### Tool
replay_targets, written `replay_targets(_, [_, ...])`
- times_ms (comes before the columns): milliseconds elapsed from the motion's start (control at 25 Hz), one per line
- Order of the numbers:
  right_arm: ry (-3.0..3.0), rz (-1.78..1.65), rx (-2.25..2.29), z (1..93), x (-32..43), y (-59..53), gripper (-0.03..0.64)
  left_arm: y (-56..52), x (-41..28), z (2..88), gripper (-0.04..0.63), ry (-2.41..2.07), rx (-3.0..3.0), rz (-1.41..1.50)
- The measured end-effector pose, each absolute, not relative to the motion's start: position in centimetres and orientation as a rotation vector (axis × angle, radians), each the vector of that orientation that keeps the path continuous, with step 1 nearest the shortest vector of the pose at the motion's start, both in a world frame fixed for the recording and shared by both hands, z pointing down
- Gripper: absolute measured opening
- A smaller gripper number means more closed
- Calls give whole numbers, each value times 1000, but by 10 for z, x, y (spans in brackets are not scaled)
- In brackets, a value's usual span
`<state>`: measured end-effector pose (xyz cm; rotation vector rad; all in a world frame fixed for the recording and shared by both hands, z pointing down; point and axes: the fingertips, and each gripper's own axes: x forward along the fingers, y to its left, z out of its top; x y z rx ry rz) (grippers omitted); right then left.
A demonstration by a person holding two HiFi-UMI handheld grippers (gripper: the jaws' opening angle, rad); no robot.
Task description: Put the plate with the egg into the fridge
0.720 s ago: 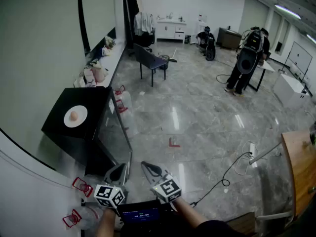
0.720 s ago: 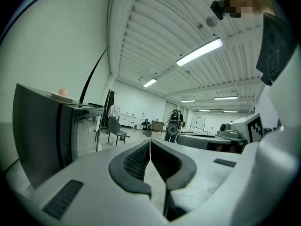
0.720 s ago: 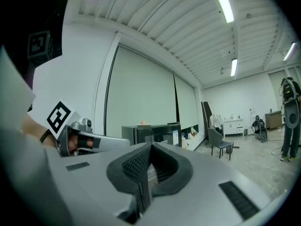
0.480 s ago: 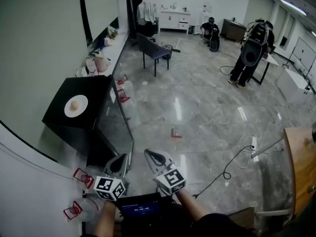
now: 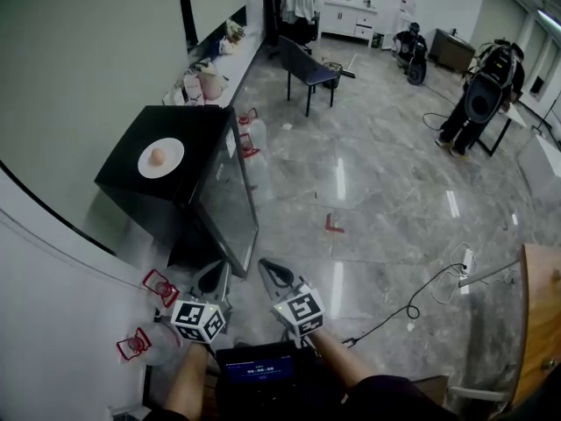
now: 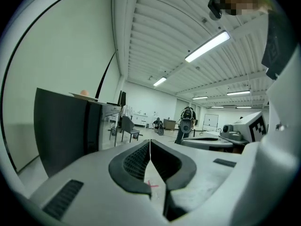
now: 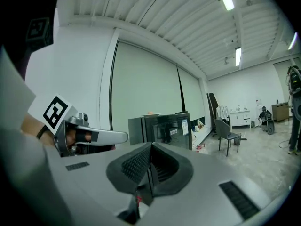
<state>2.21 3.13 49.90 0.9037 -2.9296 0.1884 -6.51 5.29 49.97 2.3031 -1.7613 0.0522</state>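
Observation:
A white plate [image 5: 161,158] with an egg [image 5: 158,155] rests on top of a black fridge [image 5: 188,126] by the left wall. The fridge's glass door [image 5: 228,204] faces the room and looks closed. Both grippers hover low in the head view, a short way in front of the fridge and well below the plate. The left gripper [image 5: 210,281] is shut and empty, its jaws meeting [image 6: 149,142]. The right gripper [image 5: 272,273] is shut and empty too [image 7: 150,147]. From the left gripper view the egg [image 6: 84,92] peeks over the fridge [image 6: 66,126] top.
Water jugs with red handles [image 5: 151,340] stand by the wall beside my left hand, and more jugs [image 5: 252,136] sit behind the fridge. A dark chair [image 5: 311,67], a standing person [image 5: 478,103], a floor cable [image 5: 408,310] and a wooden table [image 5: 542,314] lie further off.
My view has swung toward the fridge, which now sits further right and a little nearer in the head view. Both grippers stay shut and keep their places near my body.

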Motion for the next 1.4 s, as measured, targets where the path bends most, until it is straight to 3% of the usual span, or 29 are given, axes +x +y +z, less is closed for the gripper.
replay_targets(520, [-2680,253,1121,609,-153,1,12,40,-197,558,12,-1670,2383,165])
replay_targets(640, [-2593,278,1241,628,-169,-18,22,36,-216,560,12,-1621,2412,153])
replay_targets(760, [-2527,304,1289,645,-180,-35,99,33,-231,566,12,-1577,2427,151])
replay_targets(1400, [-2460,212,1415,653,-199,-81,101,14,-255,598,12,-1522,2395,163])
